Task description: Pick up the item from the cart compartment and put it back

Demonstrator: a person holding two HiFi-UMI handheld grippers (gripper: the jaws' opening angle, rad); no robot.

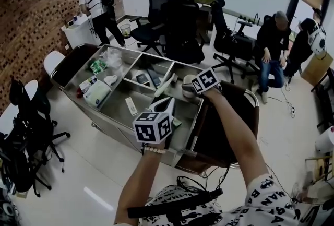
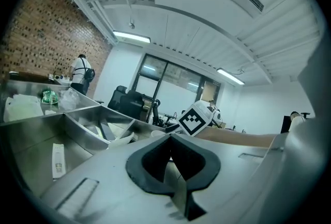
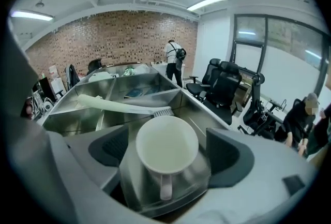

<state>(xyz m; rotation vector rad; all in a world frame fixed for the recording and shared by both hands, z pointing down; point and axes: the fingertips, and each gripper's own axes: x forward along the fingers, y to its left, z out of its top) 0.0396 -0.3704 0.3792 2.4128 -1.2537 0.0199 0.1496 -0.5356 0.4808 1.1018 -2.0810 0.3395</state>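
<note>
The white mug (image 3: pixel 166 140) at the cart's (image 3: pixel 207 109) right end looks rigid, slick and breakable, so it is best gripped across its body. The right tool (image 3: pixel 169 158) straddles it, wide open.

In the head view the right gripper (image 1: pixel 196 87) hides most of the mug (image 1: pixel 186 85). We cannot identify the small items in the cart's (image 1: pixel 117 110) far-left compartment. The packet's (image 2: pixel 58 160) print is unreadable.
</note>
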